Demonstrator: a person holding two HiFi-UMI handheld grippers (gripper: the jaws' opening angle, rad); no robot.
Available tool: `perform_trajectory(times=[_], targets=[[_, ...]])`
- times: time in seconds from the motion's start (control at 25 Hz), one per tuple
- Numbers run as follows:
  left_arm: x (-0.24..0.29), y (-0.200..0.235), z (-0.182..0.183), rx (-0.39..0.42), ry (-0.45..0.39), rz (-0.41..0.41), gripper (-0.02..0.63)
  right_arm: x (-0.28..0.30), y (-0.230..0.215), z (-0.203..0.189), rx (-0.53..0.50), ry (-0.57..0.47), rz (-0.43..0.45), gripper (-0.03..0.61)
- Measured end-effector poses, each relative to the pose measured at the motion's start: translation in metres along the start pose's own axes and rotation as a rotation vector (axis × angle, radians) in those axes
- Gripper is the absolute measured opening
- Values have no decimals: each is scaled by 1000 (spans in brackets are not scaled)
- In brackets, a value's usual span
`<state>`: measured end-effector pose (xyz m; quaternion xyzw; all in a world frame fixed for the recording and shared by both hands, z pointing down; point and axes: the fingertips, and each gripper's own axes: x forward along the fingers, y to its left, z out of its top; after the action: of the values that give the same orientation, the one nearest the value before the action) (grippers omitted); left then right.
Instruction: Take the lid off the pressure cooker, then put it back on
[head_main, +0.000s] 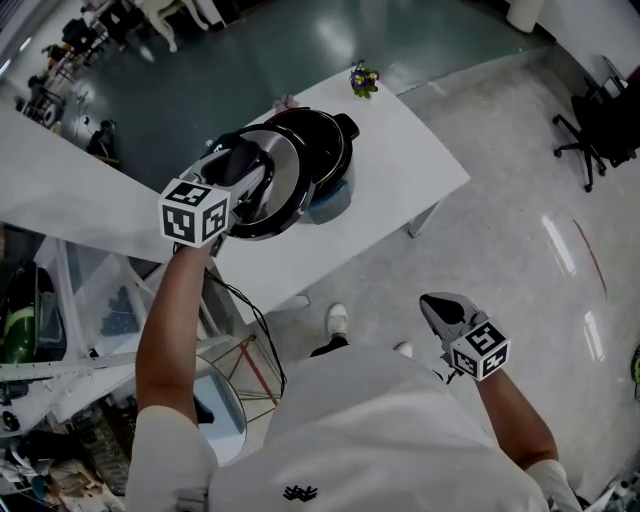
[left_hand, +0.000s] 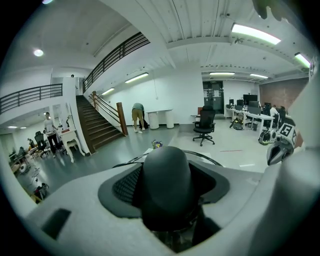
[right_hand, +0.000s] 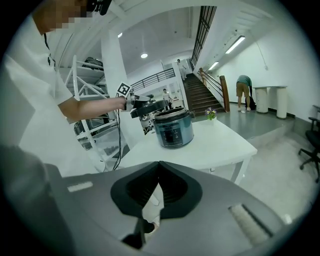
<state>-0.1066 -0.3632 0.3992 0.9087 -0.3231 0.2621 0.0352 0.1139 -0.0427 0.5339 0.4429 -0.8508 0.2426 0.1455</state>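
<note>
**Q:** How does the lid look, and where is it?

**A:** Lid (head_main: 270, 190): round, shiny metal, dark rim, black domed knob (left_hand: 165, 182). It is held tilted in the air, lifted off the pot (head_main: 330, 160) and close by its rim, above the white table (head_main: 410, 170).

**Q:** Counts?

**A:** One lid, one pot, two grippers.

**Q:** And the grippers?

**A:** Left gripper (head_main: 245, 178): jaws set wide, clamped on the knob. Right gripper (head_main: 443, 308): jaws together with nothing between them, held low at the person's side, well apart from the table.

Left claw (left_hand: 166, 187) full, right claw (right_hand: 159, 167) shut
</note>
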Motion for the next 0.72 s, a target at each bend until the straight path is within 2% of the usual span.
perform_trajectory(times=[0.72], targets=[[97,-5,23,59,8,-103,288,-20,-20,-8,85,-31,-168,14]])
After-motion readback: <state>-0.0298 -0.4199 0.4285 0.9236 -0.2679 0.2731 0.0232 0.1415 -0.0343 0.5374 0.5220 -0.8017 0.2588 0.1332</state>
